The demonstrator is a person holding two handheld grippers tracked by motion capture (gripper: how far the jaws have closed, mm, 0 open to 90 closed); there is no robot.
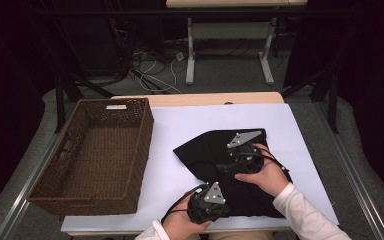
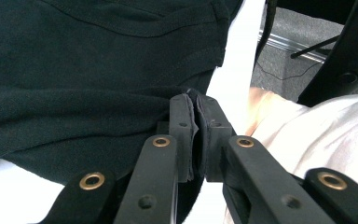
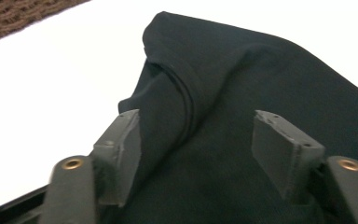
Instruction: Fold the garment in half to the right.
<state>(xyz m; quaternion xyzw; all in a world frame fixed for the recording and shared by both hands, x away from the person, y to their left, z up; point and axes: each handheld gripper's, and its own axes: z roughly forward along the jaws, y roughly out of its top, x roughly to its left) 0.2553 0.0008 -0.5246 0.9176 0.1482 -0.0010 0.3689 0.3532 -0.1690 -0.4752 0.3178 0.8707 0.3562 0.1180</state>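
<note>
1. The black cotton garment (image 1: 240,165) lies crumpled on the white table sheet (image 1: 180,125), right of the brown woven basket (image 1: 92,155).
2. Left gripper (image 2: 193,135) is clamped on the cloth's near edge.
3. Right gripper (image 3: 196,154), jaws apart, no earlier picture to compare, hovers over a raised fold (image 3: 186,102) directly ahead; it's the nearer hand.

Even overhead light on the white table sheet (image 1: 180,125); room beyond falls to near black. Sheet blows out to pure white in both gripper views. Black garment (image 1: 215,150) shows little fold detail. Right gripper view soft, slightly motion-blurred; near jaws unfocused.
</note>
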